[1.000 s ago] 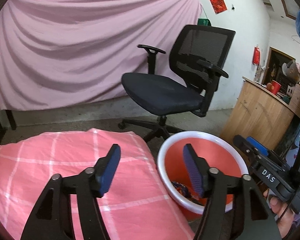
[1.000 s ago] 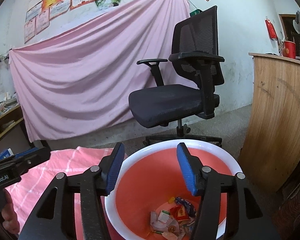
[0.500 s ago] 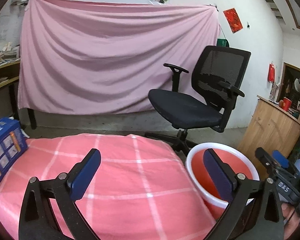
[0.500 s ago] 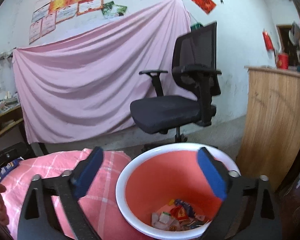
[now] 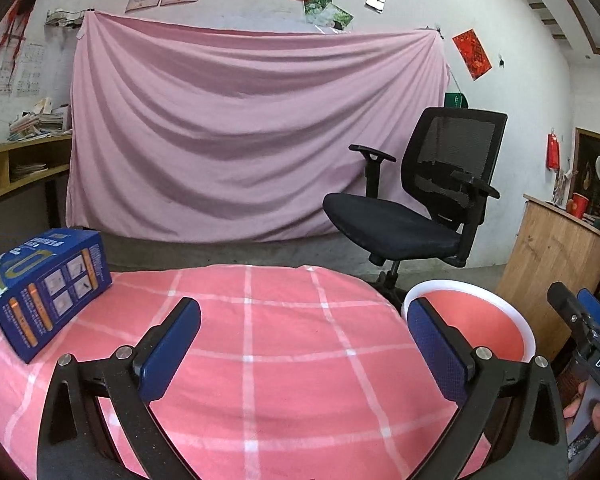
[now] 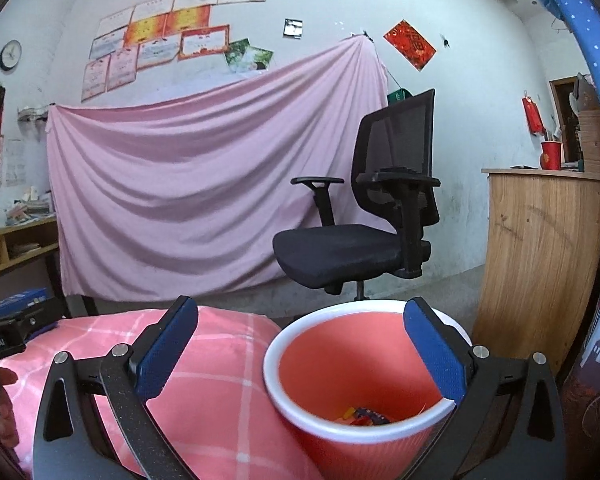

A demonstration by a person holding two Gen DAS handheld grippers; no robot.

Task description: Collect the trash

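Note:
An orange trash bin with a white rim (image 6: pixel 364 360) stands beside the table; colourful wrappers (image 6: pixel 364 416) lie at its bottom. It also shows at the right of the left wrist view (image 5: pixel 496 328). My left gripper (image 5: pixel 304 344) is open and empty above the pink checked tablecloth (image 5: pixel 280 360). My right gripper (image 6: pixel 300 348) is open and empty, straddling the bin's near left rim and the cloth (image 6: pixel 220 360). The right gripper also shows at the left wrist view's right edge (image 5: pixel 580 320).
A blue box (image 5: pixel 44 284) lies on the cloth's left side. A black office chair (image 5: pixel 416 208) stands behind the bin before a pink sheet (image 5: pixel 252 136) on the wall. A wooden counter (image 6: pixel 540 256) with a red cup (image 6: pixel 551 155) stands at the right.
Both grippers opened wide and pulled up and back. The left view swung from the bin to the table, so the blue box came into view.

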